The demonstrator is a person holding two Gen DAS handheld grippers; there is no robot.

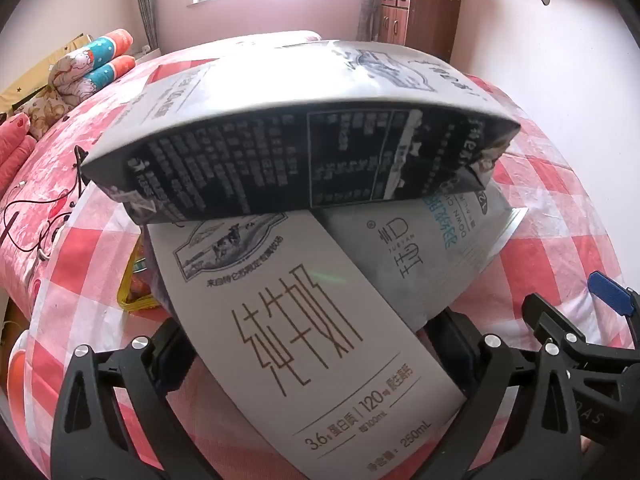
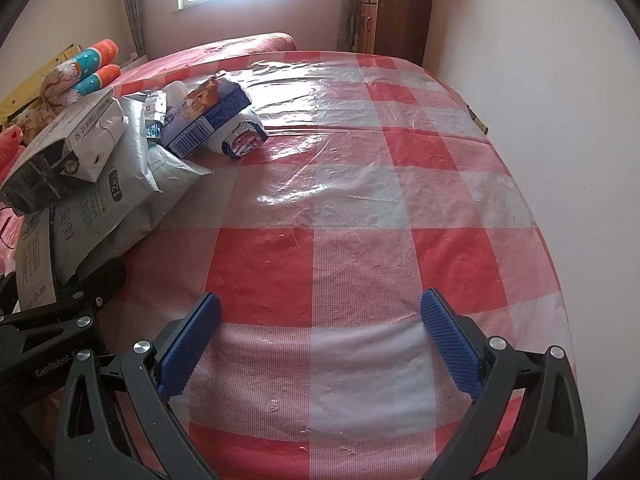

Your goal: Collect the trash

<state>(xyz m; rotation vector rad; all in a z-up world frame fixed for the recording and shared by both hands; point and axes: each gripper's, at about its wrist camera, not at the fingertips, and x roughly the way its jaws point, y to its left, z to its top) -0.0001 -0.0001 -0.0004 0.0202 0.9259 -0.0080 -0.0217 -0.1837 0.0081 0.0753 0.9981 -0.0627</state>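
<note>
- Left wrist view: the left gripper (image 1: 312, 364) stands spread around a milk carton (image 1: 308, 332), apparently not pinching it; a second carton (image 1: 288, 152) lies stacked on top and could tumble if lifted.
- Right wrist view: the right gripper (image 2: 320, 344) is spread and empty over the checked tablecloth (image 2: 360, 208), with the trash pile (image 2: 120, 152) off to its left; a careless sweep could scatter it.

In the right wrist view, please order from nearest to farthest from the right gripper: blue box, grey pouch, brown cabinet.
From the right gripper:
1. Grey pouch, left, nearest.
2. Blue box, left, further back.
3. Brown cabinet, against the far wall.
</note>
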